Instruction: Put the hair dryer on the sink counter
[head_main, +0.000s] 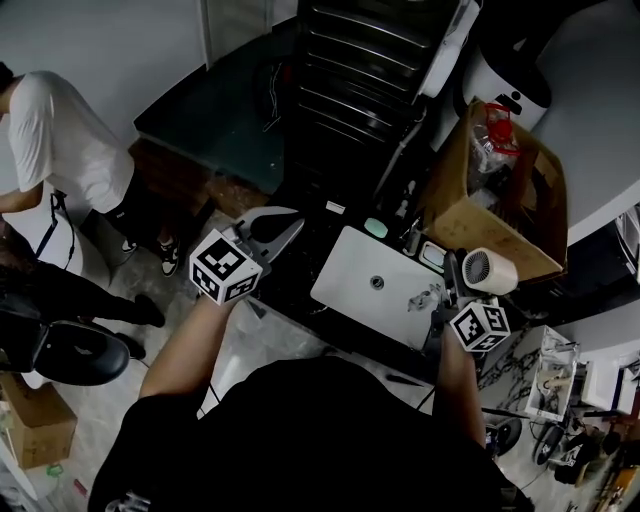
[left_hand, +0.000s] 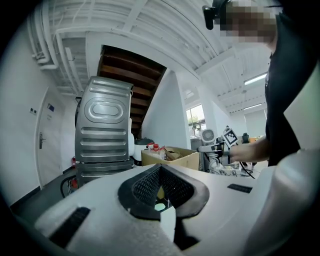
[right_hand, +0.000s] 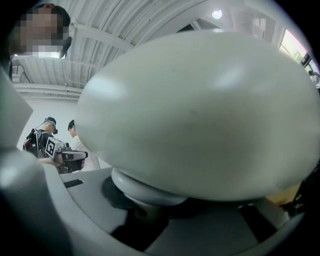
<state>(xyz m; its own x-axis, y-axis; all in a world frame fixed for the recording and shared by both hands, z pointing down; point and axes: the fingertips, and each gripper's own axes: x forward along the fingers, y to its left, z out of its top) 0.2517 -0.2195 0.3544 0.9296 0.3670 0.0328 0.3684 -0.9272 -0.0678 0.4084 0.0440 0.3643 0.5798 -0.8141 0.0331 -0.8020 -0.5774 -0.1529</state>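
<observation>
- My right gripper is clamped, jaws half apart, on the hair dryer, held just right of the sink.
- My left gripper is closed and empty.
- I should lower it level onto the free sink counter.

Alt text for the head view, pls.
The right gripper holds a white hair dryer at the right end of a white sink in a dark counter. The left gripper, shut and empty, hangs out to the left; a cardboard box stands behind the sink.

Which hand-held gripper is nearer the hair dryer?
Right. The right hand-held gripper holds the hair dryer; the left hand-held gripper is apart, far to its left.
</observation>
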